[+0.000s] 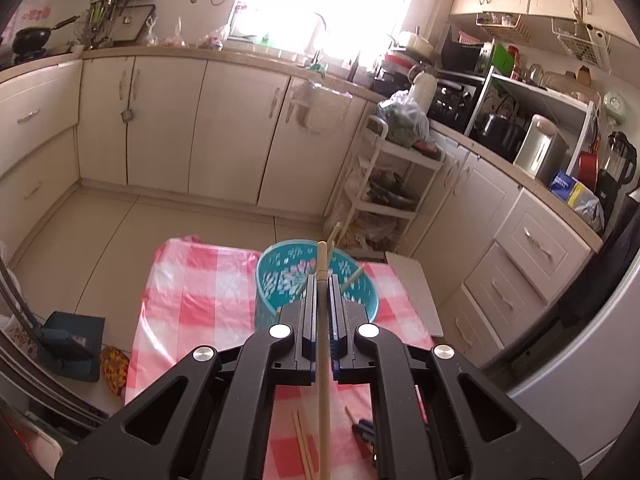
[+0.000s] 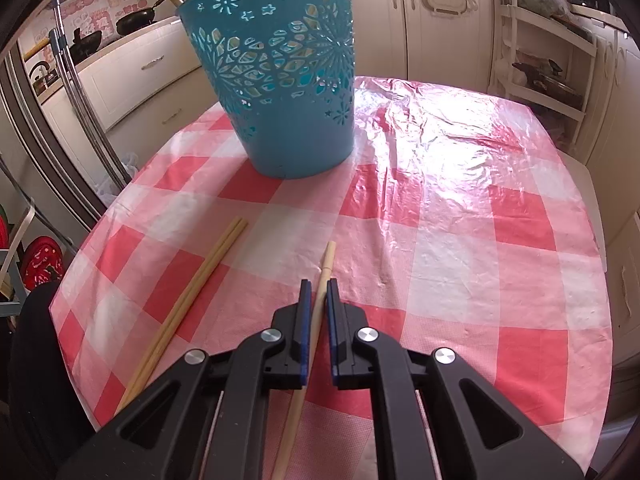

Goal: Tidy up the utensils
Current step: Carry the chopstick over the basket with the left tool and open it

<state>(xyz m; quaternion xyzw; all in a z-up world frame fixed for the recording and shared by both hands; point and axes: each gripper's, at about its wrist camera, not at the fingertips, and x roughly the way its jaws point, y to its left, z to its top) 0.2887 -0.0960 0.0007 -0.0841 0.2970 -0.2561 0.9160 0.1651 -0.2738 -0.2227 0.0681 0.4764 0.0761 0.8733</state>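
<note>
My left gripper (image 1: 321, 278) is shut on a light wooden chopstick (image 1: 322, 256) and holds it high above the table, its tip over the near rim of the teal cut-out basket (image 1: 276, 280). Two more chopsticks (image 1: 351, 278) lean inside that basket. In the right wrist view the basket (image 2: 280, 80) stands at the far left of the pink checked tablecloth (image 2: 460, 220). My right gripper (image 2: 319, 282) is low over the cloth and shut on a second single chopstick (image 2: 327, 258), which points toward the basket. A pair of chopsticks (image 2: 208, 272) lies to its left.
A white shelf trolley (image 1: 384, 184) stands beyond the table's far right corner, and a white board (image 1: 416, 292) lies along the right edge. Cream cabinets (image 1: 168, 120) line the walls. A blue dustpan (image 1: 72, 344) sits on the floor at left.
</note>
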